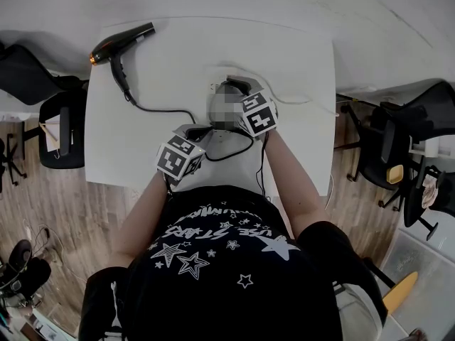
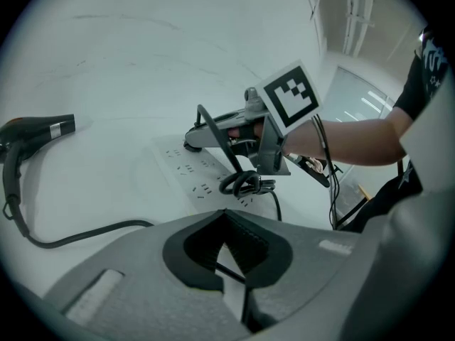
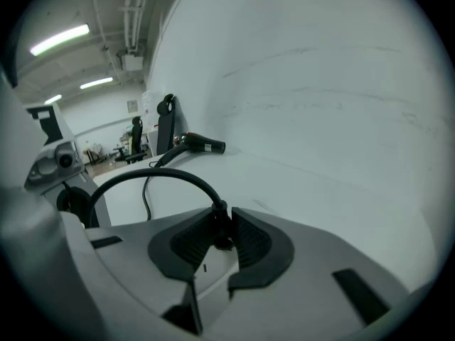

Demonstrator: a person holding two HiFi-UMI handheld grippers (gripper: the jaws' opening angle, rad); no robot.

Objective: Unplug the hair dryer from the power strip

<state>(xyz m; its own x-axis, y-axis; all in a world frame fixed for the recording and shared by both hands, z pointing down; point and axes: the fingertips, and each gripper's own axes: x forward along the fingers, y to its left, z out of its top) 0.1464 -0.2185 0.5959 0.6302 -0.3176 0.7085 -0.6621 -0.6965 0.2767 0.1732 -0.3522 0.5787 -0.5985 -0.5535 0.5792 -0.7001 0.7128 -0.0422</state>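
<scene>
The hair dryer (image 1: 121, 40) lies on its side at the far left corner of the white surface (image 1: 298, 69), well apart from both hands. Its black cord (image 1: 160, 108) runs from the handle across the surface toward the middle. There it rises in an arc to the plug (image 3: 220, 222).

The right tongs (image 3: 219, 215) are clamped on that plug, one pad on each side of it, at the far end of the white power strip (image 2: 186, 170). I cannot tell whether the pins are still seated in the socket.

The left tongs (image 2: 226, 219) sit nearer the person, short of the strip's near end. Their pads meet at the tips, and nothing I can make out is gripped between them.

A small coil of black cord (image 2: 245, 183) lies on the near end of the strip, between the two tools. In the left gripper view the right tool's body, its marker cube (image 2: 290, 96) and the person's forearm (image 2: 348, 137) cross over the strip and hide part of it.

Black office chairs stand off both sides of the surface, one at the left (image 1: 60, 130) and one at the right (image 1: 398, 141), on a wooden floor (image 1: 64, 219). A white wall (image 3: 320, 62) rises behind the surface.
</scene>
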